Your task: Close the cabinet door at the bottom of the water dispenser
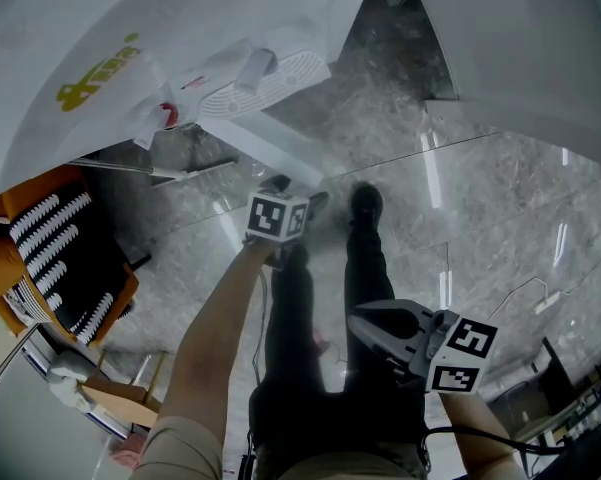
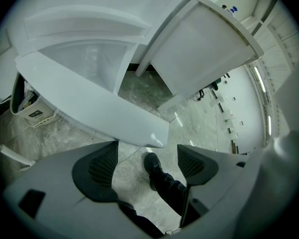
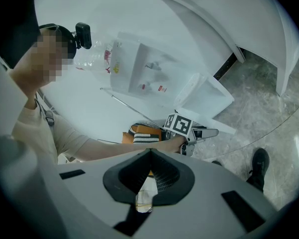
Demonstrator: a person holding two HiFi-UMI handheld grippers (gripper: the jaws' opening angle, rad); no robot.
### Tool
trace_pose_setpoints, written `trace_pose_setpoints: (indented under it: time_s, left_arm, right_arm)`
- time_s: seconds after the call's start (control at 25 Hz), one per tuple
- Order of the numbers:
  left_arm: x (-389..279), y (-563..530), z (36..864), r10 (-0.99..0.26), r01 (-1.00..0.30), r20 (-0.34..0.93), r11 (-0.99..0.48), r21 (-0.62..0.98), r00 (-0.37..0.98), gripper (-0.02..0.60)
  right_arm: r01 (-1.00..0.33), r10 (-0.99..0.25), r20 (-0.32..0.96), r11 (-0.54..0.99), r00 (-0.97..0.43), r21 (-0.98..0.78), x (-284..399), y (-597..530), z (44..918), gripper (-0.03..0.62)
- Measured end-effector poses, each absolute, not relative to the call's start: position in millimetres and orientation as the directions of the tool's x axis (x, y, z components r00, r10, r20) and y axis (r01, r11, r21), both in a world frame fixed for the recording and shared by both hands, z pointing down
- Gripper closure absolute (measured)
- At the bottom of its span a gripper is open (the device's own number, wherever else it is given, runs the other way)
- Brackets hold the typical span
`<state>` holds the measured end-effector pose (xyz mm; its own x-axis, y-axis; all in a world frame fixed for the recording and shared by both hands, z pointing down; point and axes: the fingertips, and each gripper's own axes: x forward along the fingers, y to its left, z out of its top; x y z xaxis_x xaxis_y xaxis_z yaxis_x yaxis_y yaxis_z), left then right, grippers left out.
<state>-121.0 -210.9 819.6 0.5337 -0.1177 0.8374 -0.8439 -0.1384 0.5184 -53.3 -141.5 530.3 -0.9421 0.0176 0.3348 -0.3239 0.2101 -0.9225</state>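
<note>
Cabinet door (image 2: 89, 103), plain white, open

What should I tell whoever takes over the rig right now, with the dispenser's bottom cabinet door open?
Left tongs: open, empty, right at the free edge of the cabinet door; contact unclear.
Right tongs: shut, empty, held low, away from the door.
The door stands swung out from the water dispenser, so nothing is done yet.
To do: push the door shut, probably with the left tongs.
</note>
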Motion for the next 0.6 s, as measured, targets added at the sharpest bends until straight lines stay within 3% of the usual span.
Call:
trace_pose_setpoints:
  time_s: [0.6]
  left_arm:
    - [-108, -238, 822, -0.141, -0.847, 0.838, -0.172, 0.504, 0.527, 0.241]
  right_arm:
    - [-0.36, -0.026, 0.364, 0.222, -0.931, -0.906, -40, -155, 537, 0.582]
